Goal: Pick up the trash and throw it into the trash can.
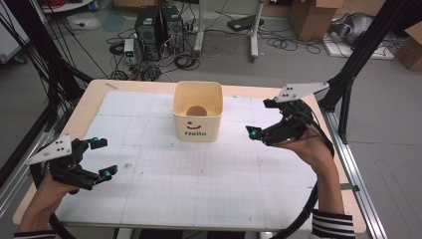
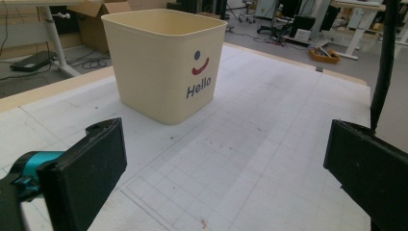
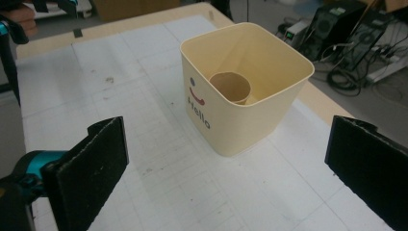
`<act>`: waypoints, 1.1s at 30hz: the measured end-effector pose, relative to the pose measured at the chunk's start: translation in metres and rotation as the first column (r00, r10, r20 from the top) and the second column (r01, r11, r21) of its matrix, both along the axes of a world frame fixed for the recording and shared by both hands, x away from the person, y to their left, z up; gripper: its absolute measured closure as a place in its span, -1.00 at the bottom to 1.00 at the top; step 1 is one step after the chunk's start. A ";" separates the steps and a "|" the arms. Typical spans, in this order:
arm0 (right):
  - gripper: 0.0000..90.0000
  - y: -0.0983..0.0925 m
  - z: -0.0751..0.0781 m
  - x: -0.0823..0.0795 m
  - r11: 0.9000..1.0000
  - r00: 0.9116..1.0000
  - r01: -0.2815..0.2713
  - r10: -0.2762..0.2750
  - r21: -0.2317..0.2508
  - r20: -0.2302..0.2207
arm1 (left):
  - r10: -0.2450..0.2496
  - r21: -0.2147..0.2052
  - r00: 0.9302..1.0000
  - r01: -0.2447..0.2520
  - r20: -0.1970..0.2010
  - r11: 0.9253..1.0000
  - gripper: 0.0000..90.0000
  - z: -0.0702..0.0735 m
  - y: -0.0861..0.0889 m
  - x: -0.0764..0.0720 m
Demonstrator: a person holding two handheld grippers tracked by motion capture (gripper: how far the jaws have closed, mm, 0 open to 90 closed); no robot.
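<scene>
Cream bin (image 1: 197, 119): dark "Hello" lettering, red smile, one dark-blue dot above it. Brown cup (image 3: 230, 87) inside, possibly cardboard-coloured; shade there dims it. Table (image 1: 89, 102): pale wood edge, white mat (image 1: 199, 174) ruled in fine grey grid, small reddish-brown specks. Left gripper (image 1: 102, 158) black, teal at the tips, grey plate. Right gripper (image 1: 263, 118) likewise. Sleeve (image 1: 332, 225) striped black and white.

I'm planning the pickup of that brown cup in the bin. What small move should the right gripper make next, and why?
Probably ease the right gripper forward and up over the cream bin's rim, then tilt it down toward the brown cup. The cup stands inside the bin, walled on all sides, so it looks reachable only from above. The jaws are wide open and empty, held beside the bin.
</scene>
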State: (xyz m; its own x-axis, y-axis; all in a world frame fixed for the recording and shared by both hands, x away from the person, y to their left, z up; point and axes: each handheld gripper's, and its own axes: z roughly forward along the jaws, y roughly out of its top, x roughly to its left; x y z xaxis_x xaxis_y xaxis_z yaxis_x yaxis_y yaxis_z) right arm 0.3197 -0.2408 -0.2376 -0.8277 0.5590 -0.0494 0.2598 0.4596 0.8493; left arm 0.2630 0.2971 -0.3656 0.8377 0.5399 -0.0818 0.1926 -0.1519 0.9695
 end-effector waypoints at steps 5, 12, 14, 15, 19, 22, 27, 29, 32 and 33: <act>-1.00 -0.016 -0.019 -0.011 0.999 1.000 0.011 -0.012 0.048 0.019 | 0.000 -0.001 1.000 0.000 0.001 1.000 -0.96 0.000 0.000 0.000; -1.00 -0.034 -0.048 -0.026 0.993 0.999 0.029 -0.034 0.118 0.039 | 0.001 0.000 1.000 -0.001 0.005 1.000 -0.96 0.000 0.000 0.000; -1.00 -0.039 -0.058 -0.029 0.990 0.998 0.034 -0.042 0.136 0.053 | 0.000 0.004 1.000 0.000 0.006 1.000 -0.96 0.000 0.000 0.000; -1.00 -0.041 -0.062 -0.030 0.989 0.997 0.038 -0.046 0.144 0.056 | 0.001 0.005 1.000 -0.001 0.007 1.000 -0.96 0.000 0.000 0.000; -1.00 -0.050 -0.079 -0.039 0.987 0.997 0.049 -0.058 0.156 0.053 | 0.007 0.005 1.000 -0.007 0.010 1.000 -0.96 0.000 0.000 0.000; -1.00 -0.057 -0.090 -0.044 0.978 0.995 0.058 -0.073 0.199 0.071 | 0.012 0.003 1.000 -0.012 0.011 1.000 -0.96 0.000 0.000 0.000; -1.00 -0.065 -0.111 -0.051 0.969 0.994 0.069 -0.087 0.236 0.067 | 0.010 0.006 1.000 -0.010 0.013 1.000 -0.96 0.000 -0.001 0.000; -1.00 -0.069 -0.118 -0.054 0.960 0.993 0.076 -0.099 0.268 0.072 | 0.011 0.008 1.000 -0.011 0.012 1.000 -0.96 0.000 -0.001 0.000; -1.00 -0.075 -0.127 -0.058 0.954 0.991 0.077 -0.105 0.289 0.082 | 0.012 0.005 1.000 -0.012 0.011 1.000 -0.96 0.000 -0.001 0.000; -1.00 -0.076 -0.129 -0.059 0.953 0.992 0.081 -0.106 0.291 0.073 | 0.012 0.007 1.000 -0.013 0.011 1.000 -0.96 -0.001 -0.001 0.000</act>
